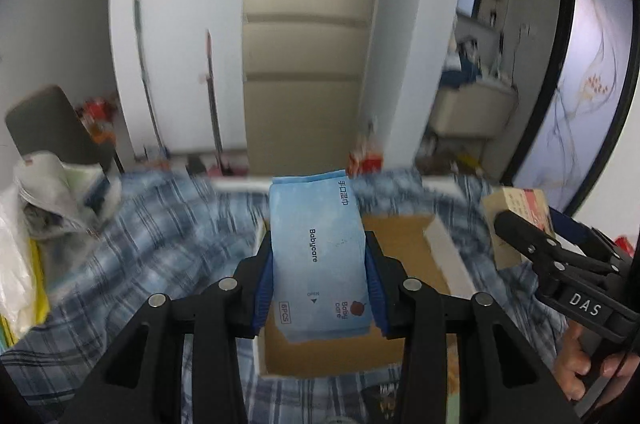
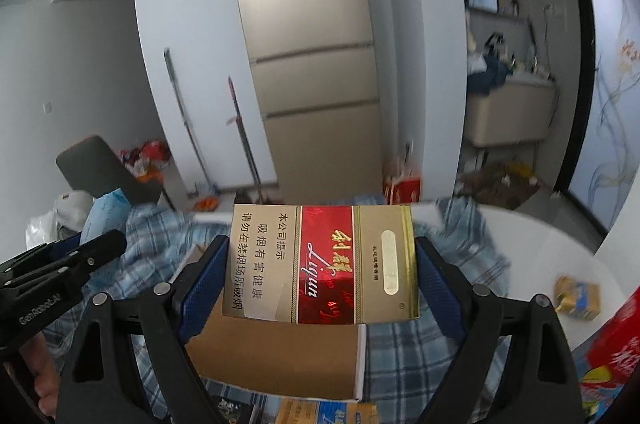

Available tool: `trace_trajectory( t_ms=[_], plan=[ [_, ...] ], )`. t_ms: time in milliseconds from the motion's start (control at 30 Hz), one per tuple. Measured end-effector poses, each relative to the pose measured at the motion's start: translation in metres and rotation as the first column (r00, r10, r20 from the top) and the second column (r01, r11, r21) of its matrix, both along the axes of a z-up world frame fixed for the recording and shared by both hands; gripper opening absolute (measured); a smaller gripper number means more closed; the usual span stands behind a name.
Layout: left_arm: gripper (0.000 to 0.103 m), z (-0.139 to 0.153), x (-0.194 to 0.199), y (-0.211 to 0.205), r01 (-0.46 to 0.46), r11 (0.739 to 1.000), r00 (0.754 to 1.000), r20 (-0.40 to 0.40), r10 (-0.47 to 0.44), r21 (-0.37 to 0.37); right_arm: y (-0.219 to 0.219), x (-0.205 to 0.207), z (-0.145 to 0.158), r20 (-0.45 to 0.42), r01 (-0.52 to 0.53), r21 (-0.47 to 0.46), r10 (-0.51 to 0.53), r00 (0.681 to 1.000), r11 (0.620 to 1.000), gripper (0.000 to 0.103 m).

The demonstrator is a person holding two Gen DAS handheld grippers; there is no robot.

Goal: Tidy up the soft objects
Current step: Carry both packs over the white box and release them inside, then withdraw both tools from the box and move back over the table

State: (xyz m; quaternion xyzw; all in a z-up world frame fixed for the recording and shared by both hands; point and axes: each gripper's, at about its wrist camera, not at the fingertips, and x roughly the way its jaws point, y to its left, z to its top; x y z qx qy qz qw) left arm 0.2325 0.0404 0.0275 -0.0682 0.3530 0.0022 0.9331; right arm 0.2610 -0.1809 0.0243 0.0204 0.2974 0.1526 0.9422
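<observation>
My left gripper [image 1: 318,260] is shut on a light blue Babycare wet-wipe pack [image 1: 318,248], held above an open cardboard box [image 1: 404,236]. My right gripper [image 2: 322,264] is shut on a gold and red cigarette carton [image 2: 324,264], held above the same box [image 2: 280,360]. The box lies on a blue plaid cloth [image 1: 160,224]. The right gripper with the carton shows at the right edge of the left wrist view [image 1: 516,224]. The left gripper with the pack shows at the left of the right wrist view [image 2: 106,212].
White plastic bags and clutter [image 1: 44,192] lie at the left on the cloth. A small gold packet [image 2: 578,298] and a red package [image 2: 616,340] sit on the white table [image 2: 540,248] at right. More boxes [image 2: 320,412] lie just below the cardboard box. A fridge [image 2: 312,64] stands behind.
</observation>
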Motion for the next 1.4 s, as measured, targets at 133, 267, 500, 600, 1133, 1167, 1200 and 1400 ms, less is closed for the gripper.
trace_trajectory(
  t_ms=[133, 267, 500, 600, 1133, 1167, 1200, 1400],
  plan=[
    [0.042, -0.018, 0.009, 0.004, 0.003, 1.0, 0.995, -0.095, -0.004, -0.004, 0.008, 0.012, -0.023, -0.093, -0.032, -0.022, 0.03, 0.995, 0.999, 0.088],
    [0.042, -0.029, 0.015, 0.001, 0.014, 1.0, 0.99, -0.139, -0.013, 0.003, 0.016, 0.022, -0.046, -0.191, -0.06, -0.043, 0.051, 0.98, 0.997, 0.088],
    [0.042, -0.055, 0.028, 0.003, 0.02, 1.0, 0.974, -0.228, -0.019, 0.005, 0.03, 0.028, -0.069, -0.315, -0.121, -0.039, 0.103, 0.943, 0.992, 0.088],
    [0.042, -0.062, 0.032, 0.006, 0.015, 1.0, 0.968, -0.249, -0.014, 0.001, 0.032, 0.027, -0.072, -0.323, -0.136, -0.032, 0.119, 0.939, 0.99, 0.088],
    [0.067, -0.059, 0.03, 0.002, 0.012, 0.997, 0.976, -0.217, 0.004, 0.073, 0.044, 0.027, -0.081, -0.316, -0.143, -0.09, 0.108, 0.943, 0.986, 0.089],
    [0.068, -0.058, 0.029, 0.002, 0.011, 0.997, 0.977, -0.211, 0.005, 0.075, 0.043, 0.027, -0.08, -0.313, -0.139, -0.088, 0.105, 0.944, 0.986, 0.09],
    [0.068, -0.057, 0.029, 0.004, 0.011, 0.998, 0.978, -0.208, 0.004, 0.067, 0.042, 0.027, -0.079, -0.31, -0.135, -0.086, 0.103, 0.945, 0.987, 0.091],
    [0.068, -0.051, 0.027, 0.008, -0.01, 0.998, 0.982, -0.19, 0.021, 0.06, 0.04, 0.025, -0.071, -0.286, -0.133, -0.076, 0.106, 0.952, 0.988, 0.092]
  ],
)
